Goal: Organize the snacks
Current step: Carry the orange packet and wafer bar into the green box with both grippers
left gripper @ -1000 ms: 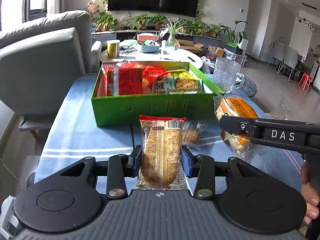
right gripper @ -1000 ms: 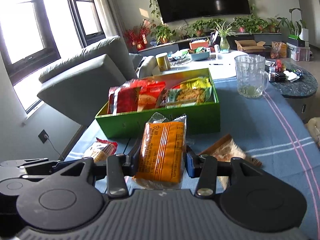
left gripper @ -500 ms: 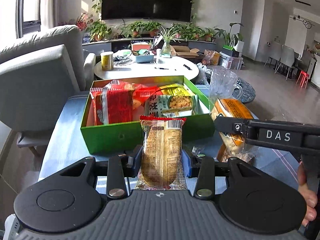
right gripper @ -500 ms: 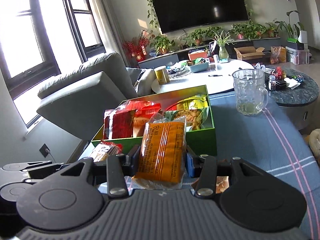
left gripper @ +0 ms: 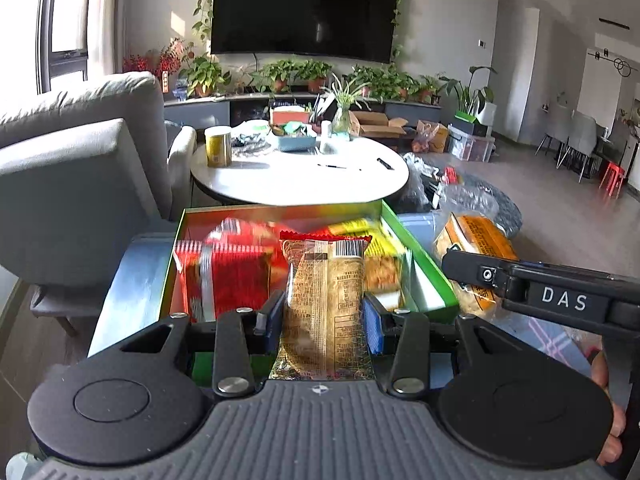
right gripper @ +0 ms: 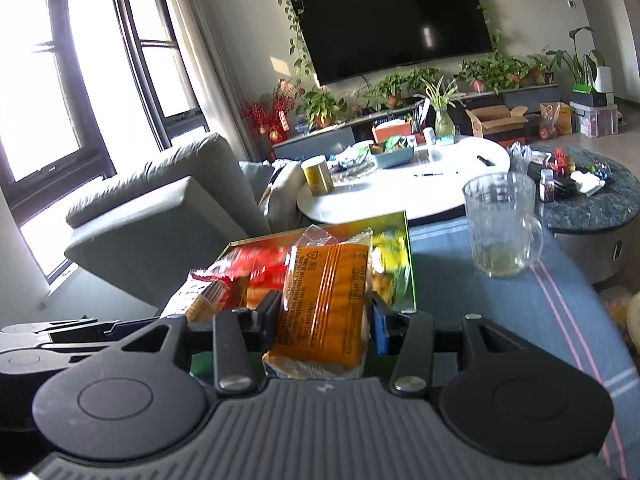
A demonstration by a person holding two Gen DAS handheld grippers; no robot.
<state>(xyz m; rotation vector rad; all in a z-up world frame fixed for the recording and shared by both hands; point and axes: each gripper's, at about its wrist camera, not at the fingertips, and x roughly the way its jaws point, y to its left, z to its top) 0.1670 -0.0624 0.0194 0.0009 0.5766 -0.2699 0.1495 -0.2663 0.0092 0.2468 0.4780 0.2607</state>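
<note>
A blue cloth with white and pink stripes [right gripper: 560, 320] covers the table across the middle and right of the right wrist view. A green box [left gripper: 424, 264] of snack packets sits on it at frame centre, blurred. A glass mug [right gripper: 500, 224] stands on the cloth at the right of that view, apart from the box.

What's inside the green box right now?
Green box holds red packets and a yellow packet. The held snack covers the middle; floor mostly hidden.
</note>
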